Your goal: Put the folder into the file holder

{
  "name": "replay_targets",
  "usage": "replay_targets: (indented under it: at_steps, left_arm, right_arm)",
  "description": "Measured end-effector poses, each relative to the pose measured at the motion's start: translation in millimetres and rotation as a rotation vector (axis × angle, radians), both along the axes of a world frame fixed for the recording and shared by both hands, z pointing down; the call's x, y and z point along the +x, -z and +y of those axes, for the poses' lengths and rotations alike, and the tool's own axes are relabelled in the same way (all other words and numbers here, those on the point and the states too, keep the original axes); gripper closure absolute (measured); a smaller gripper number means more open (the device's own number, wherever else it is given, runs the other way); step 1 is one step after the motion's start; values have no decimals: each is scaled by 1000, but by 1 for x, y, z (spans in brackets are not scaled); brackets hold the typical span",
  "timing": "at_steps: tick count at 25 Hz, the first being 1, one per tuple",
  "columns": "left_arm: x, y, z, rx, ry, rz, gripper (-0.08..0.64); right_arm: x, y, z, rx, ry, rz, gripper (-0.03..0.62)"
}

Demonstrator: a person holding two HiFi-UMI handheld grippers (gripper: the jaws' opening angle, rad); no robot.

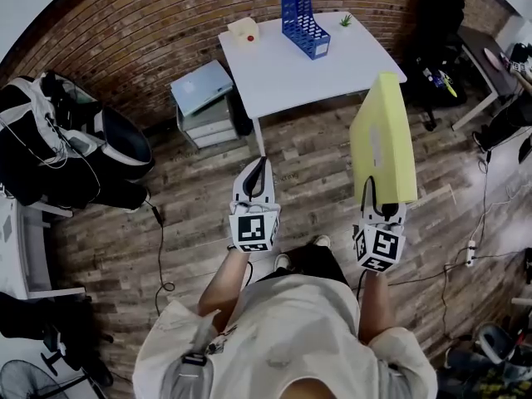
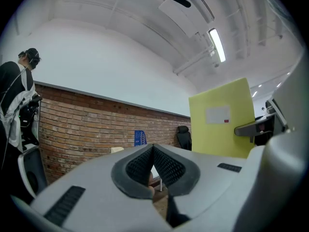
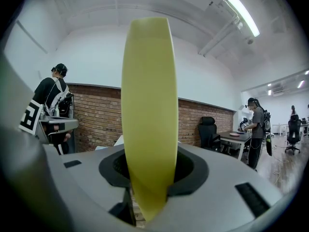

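- Nearest the head camera, the person's pale shirt is seen, with both forearms stretched forward over the wooden floor.
- The right gripper is closed on the yellow folder. The folder's lower edge is pinched between the pads, and the folder is held upright, edge-on to that gripper's own camera.
- The left gripper is held beside it, apart from the folder, with its jaws brought together at the tips and nothing between them.
- The blue file holder is seen standing on the white table ahead, by the brick wall, well apart from the folder.
- A cream box and a small plant are set on the same table, one on either side of the file holder.
- A grey drawer unit is placed just beside the table, on its left in the head view.
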State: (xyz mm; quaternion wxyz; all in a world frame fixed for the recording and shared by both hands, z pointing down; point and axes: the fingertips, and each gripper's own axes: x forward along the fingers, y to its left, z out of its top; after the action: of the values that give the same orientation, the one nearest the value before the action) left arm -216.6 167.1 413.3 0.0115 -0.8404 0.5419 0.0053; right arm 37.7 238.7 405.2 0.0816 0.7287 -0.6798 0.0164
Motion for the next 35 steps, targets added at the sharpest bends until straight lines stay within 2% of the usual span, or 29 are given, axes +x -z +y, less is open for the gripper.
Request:
replay_targets:
  at_steps: [4, 8, 14, 25, 35]
  left_arm:
    - [10, -5, 11, 6, -18, -10, 552]
    - [17, -7, 0, 5, -23, -26, 552]
    - [38, -5, -34, 24, -6, -36, 552]
    - [113, -14, -124, -17, -1, -91, 552]
    - [169, -16, -180, -45, 21, -137, 552]
  right_arm:
    - [6, -6, 13, 14, -7, -11, 428]
    - [13, -14, -1, 13, -7, -28, 430]
    - [34, -21, -41, 21, 12, -51, 430]
    - [100, -25, -132, 11, 34, -96, 430]
    - [146, -30, -196, -5, 82, -126, 430]
